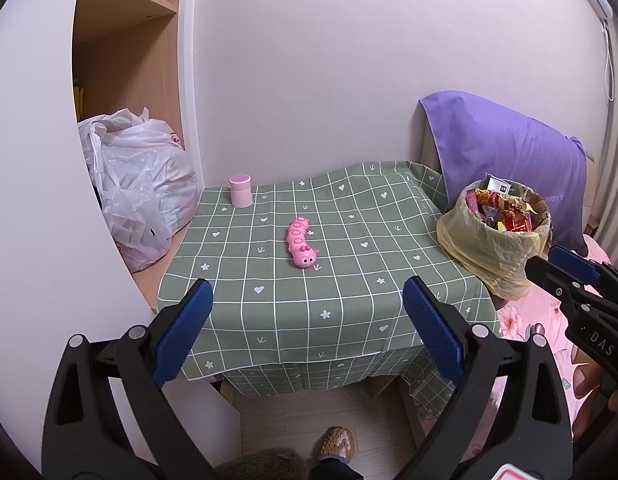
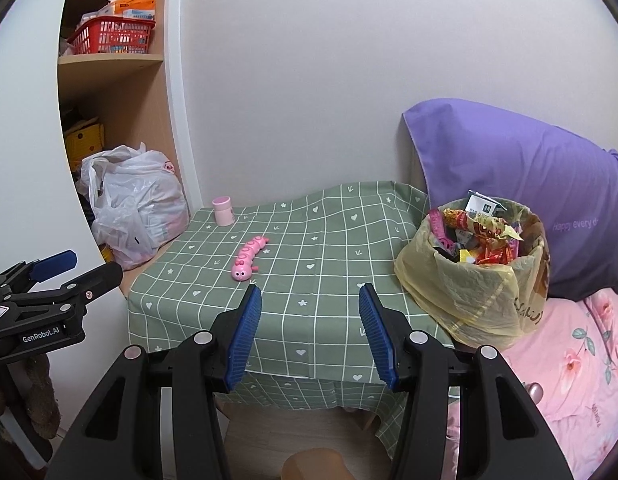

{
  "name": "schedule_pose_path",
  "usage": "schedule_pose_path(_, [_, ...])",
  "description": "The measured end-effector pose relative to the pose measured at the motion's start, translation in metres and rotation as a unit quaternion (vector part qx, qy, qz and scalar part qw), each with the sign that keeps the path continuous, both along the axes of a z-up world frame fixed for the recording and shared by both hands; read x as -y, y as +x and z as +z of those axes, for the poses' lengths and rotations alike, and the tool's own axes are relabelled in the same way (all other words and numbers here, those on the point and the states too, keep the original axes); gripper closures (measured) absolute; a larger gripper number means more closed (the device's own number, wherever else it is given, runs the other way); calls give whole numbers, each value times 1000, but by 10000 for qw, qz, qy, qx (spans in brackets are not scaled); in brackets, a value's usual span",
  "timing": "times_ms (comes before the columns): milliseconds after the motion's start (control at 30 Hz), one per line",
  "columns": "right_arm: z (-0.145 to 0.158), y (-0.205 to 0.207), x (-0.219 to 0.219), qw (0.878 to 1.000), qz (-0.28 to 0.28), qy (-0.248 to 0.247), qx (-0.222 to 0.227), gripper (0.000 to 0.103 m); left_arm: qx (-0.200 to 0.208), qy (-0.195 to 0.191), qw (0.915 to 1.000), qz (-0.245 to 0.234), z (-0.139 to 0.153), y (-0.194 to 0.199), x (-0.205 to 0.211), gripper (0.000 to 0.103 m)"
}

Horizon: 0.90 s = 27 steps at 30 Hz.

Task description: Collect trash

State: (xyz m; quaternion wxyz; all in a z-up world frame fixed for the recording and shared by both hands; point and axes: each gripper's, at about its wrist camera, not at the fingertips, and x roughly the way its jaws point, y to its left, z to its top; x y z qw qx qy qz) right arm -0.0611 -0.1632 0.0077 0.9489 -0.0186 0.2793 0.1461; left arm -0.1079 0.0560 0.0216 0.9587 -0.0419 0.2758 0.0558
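A pale wall is backing a small table point(image 1: 389, 280) wearing a green checked cloth, wedged between a wooden shelf unit on the left and a bed on the right. On the far left, a white plastic bag point(image 1: 141, 188) is slumping on the low ledge beside the table, and a red basket point(image 2: 113, 36) is sitting on the shelf above. A pink cup point(image 1: 241, 191) is standing at the table's far left corner, and a pink caterpillar toy point(image 1: 301, 242) is lying near the middle; no loose litter is showing on the cloth. At the table's right edge, the trash bin point(image 2: 489, 308), lined with a yellow bag, is sitting heaped with wrappers point(image 2: 489, 240), against a purple pillow point(image 2: 529, 184). It is not clear whether the bin is resting on the table or the bed.

The left gripper point(image 1: 307, 304) is hovering over the near edge with its 2 fingers spread wide and empty. The right gripper point(image 2: 309, 316) is hovering likewise, jaws apart, holding nothing.

The wrappers are probably the task's target, and they are already piled above the rim. A careless pinch on the thin liner could be tearing it or tipping the bin, spilling wrappers onto the pink bedding point(image 2: 569, 360). Reaching across the table may also be sweeping the toy or cup off
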Motion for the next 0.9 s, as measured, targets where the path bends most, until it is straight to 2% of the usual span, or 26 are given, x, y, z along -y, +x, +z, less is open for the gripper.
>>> schedule_pose_path(900, [2, -1, 3, 10000, 15, -36, 20, 55, -36, -28, 10000, -34, -2, -1, 5, 12])
